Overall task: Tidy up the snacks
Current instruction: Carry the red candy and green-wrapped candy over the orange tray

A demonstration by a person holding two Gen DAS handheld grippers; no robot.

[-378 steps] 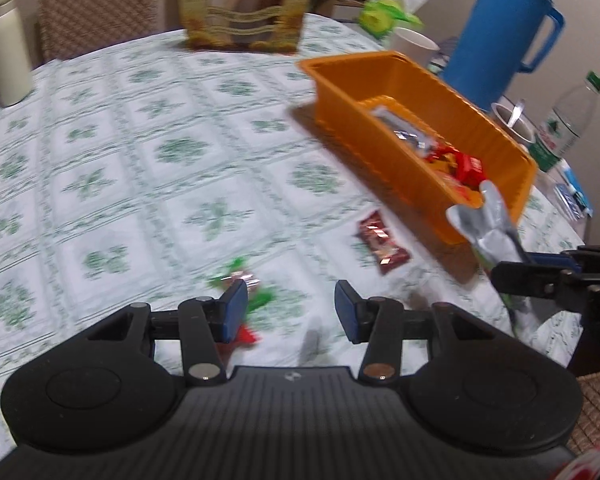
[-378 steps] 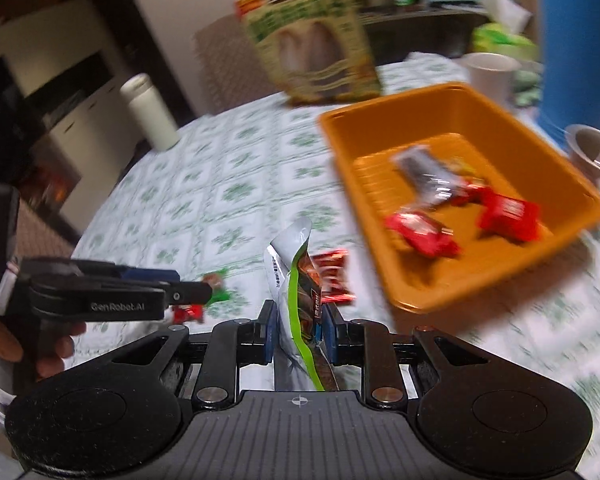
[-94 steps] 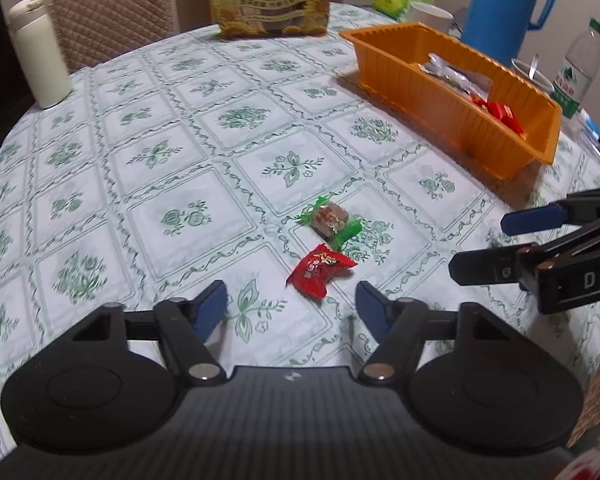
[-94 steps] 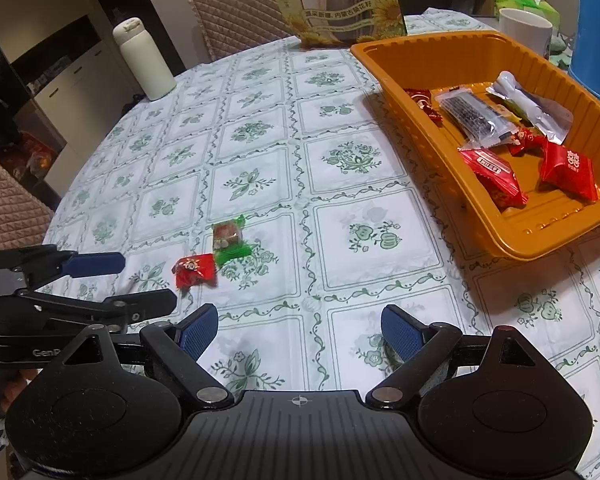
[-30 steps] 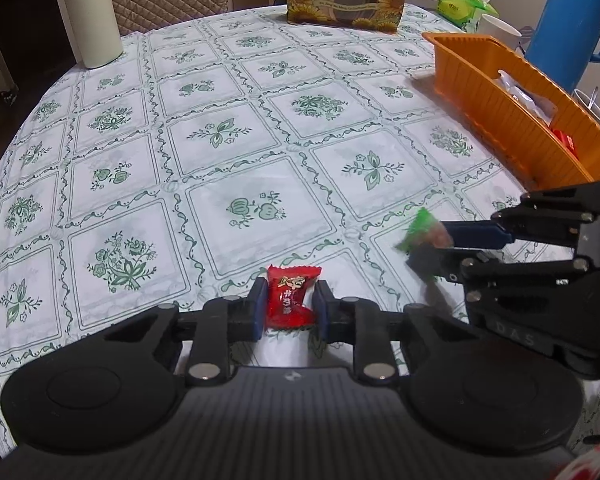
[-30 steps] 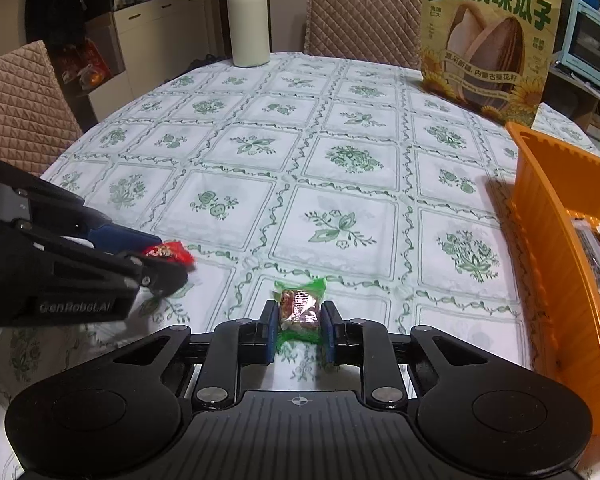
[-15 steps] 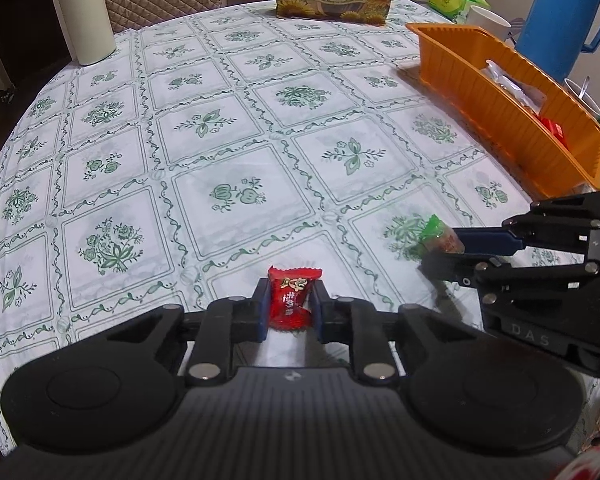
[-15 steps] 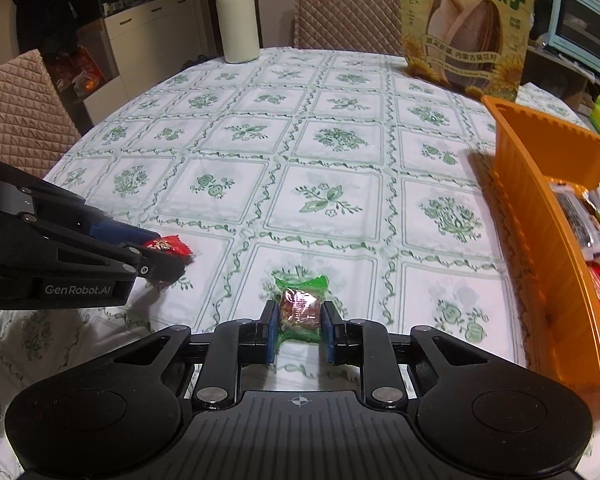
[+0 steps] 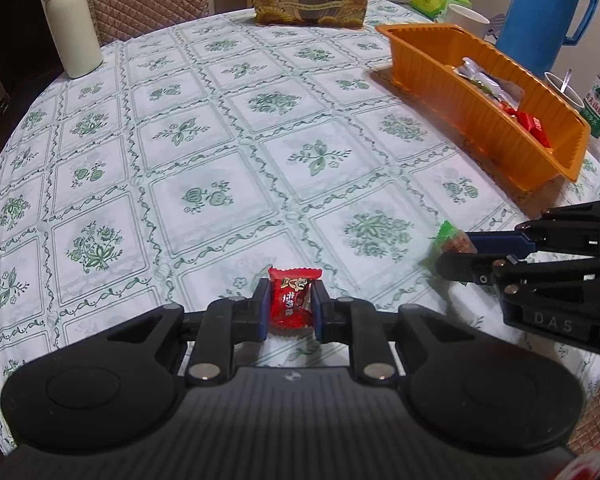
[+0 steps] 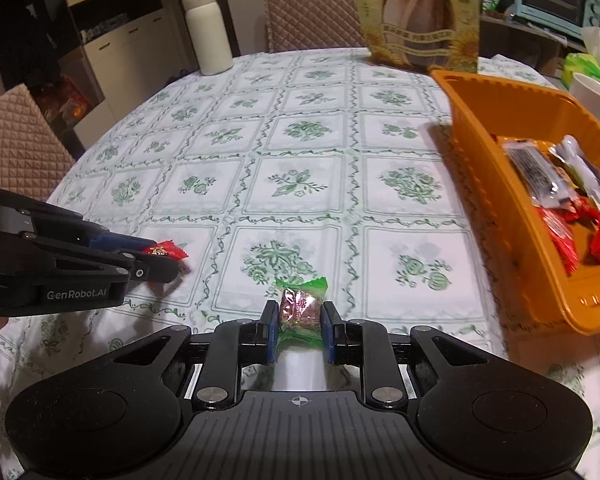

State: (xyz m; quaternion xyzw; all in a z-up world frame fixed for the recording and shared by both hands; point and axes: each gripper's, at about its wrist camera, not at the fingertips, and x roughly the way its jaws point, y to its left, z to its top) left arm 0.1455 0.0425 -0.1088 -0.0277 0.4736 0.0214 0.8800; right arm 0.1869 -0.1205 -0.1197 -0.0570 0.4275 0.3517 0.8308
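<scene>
Both tongs are loaded: the left gripper is pinching a red candy across its sides, and the right gripper is pinching a green-wrapped candy the same way, each sweet lifted off the tablecloth. The landmark for what comes next is the orange tray, which already holds several wrapped snacks. From the right gripper the tray lies ahead and to the right, with its near wall close by; from the left gripper it sits farther off, ahead and well to the right, beyond the other tool. So the right hand looks the nearer one and would likely drop first. The tray's long axis runs away from both cameras, leaving its long near wall as the edge to clear. Its far right side is cut off in the right wrist view, and the snacks inside overlap, so their count is hard to make out.
</scene>
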